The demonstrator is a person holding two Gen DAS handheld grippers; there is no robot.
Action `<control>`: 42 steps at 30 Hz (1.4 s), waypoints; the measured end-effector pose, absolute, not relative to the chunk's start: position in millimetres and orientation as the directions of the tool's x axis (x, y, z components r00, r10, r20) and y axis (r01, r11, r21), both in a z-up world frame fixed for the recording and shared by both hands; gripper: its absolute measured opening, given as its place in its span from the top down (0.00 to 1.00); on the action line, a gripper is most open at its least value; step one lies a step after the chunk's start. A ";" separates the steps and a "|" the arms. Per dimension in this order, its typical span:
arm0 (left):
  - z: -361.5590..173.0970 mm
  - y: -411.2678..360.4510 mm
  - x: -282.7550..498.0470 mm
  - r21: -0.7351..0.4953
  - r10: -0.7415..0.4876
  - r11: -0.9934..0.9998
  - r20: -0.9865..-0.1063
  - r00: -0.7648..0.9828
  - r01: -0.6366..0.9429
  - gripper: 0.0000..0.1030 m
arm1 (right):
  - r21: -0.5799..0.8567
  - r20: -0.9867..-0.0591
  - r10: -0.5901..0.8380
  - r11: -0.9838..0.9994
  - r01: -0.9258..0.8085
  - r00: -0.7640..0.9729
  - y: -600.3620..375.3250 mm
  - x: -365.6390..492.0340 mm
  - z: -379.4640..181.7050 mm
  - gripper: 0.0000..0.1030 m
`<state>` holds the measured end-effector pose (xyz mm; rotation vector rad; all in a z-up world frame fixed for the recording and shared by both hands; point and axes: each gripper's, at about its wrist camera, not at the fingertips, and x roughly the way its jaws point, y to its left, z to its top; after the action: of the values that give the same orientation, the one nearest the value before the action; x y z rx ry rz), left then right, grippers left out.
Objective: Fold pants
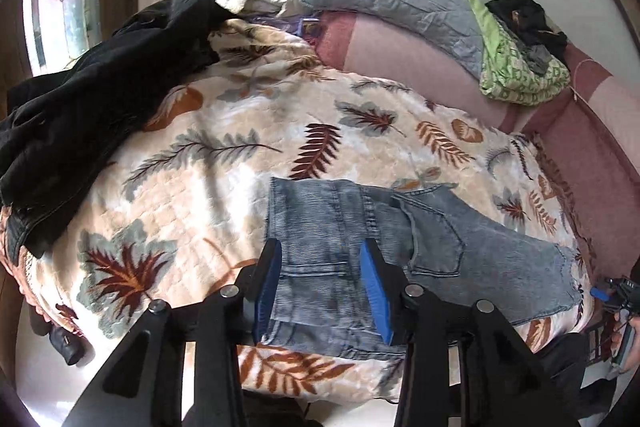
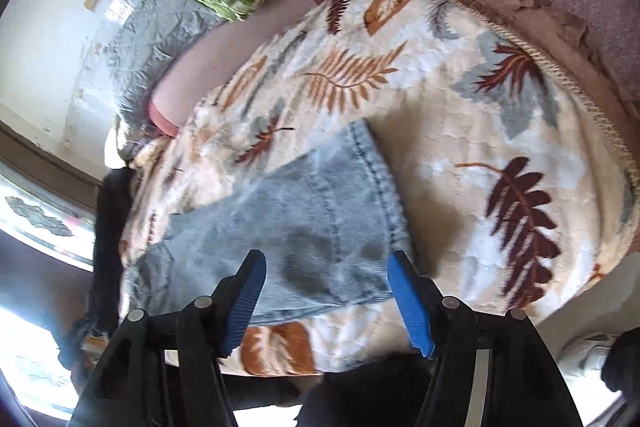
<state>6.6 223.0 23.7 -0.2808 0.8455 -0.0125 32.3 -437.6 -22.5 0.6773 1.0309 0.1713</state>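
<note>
Folded blue denim pants (image 1: 360,239) lie flat on the leaf-print blanket (image 1: 224,163), near the bed's front edge and toward its right corner. Their near hem is cut off behind the left gripper (image 1: 322,285); in the blurred right-wrist view, stitching and pocket detail are hard to make out. The left gripper tilts down over the pants, blue pads (image 1: 374,291) parted and released, clasping nothing. The right gripper (image 2: 328,301), likewise angled down, stands wider apart and empty above the denim. A black garment (image 1: 92,99) lies at the blanket's left edge, partly out of frame.
</note>
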 end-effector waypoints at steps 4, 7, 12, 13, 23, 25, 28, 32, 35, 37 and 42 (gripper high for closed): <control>-3.6 181.8 29.1 -0.261 -0.187 0.965 -0.763 0.619 -0.031 0.54 | 0.683 -0.699 0.551 0.704 0.195 0.457 -426.6 51.4 -58.5 0.33; -52.7 166.7 45.8 -0.196 -0.143 0.979 -0.867 0.477 -0.062 0.54 | 0.637 -0.761 0.516 0.709 0.303 0.394 -430.1 53.4 -94.2 0.43; -60.7 161.9 40.8 -0.145 -0.094 0.987 -0.866 0.492 -0.065 0.54 | 0.622 -0.738 0.438 0.736 0.266 0.513 -443.4 37.9 -49.8 0.39; -54.8 159.9 38.9 -0.141 -0.088 0.988 -0.853 0.514 -0.064 0.54 | 0.638 -0.730 0.424 0.705 0.311 0.537 -452.0 30.0 -49.5 0.34; -31.4 100.4 57.3 -0.221 -0.230 0.971 -0.763 0.605 0.090 0.53 | 0.762 -0.648 0.513 0.427 0.487 0.563 -469.5 6.8 -119.7 0.34; -39.1 90.8 61.6 -0.253 -0.252 0.964 -0.768 0.589 0.083 0.53 | 0.768 -0.640 0.504 0.428 0.476 0.580 -468.1 10.3 -119.1 0.34; -49.5 78.5 64.6 -0.286 -0.283 0.954 -0.767 0.577 0.087 0.53 | 0.763 -0.647 0.487 0.436 0.478 0.587 -469.0 15.1 -121.9 0.35; -62.1 64.8 68.6 -0.259 -0.267 0.961 -0.785 0.559 0.096 0.53 | 0.730 -0.683 0.459 0.461 0.504 0.569 -473.4 17.4 -123.9 0.68; -69.4 61.9 69.5 -0.239 -0.253 0.966 -0.799 0.545 0.098 0.53 | 0.709 -0.703 0.446 0.498 0.500 0.554 -473.4 18.9 -121.1 0.75; -71.6 62.5 68.8 -0.233 -0.248 0.967 -0.803 0.542 0.098 0.53 | 0.679 -0.722 0.398 0.565 0.470 0.565 -467.8 21.2 -105.6 0.79; -69.0 58.1 66.6 -0.210 -0.237 0.971 -0.809 0.538 0.111 0.53 | 0.557 -0.734 0.255 0.757 0.341 0.630 -446.0 30.0 -43.6 0.83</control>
<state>66.6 58.1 -69.0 -0.1393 0.9819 -0.2079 30.0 -446.0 -43.6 0.7361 0.9100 -0.0546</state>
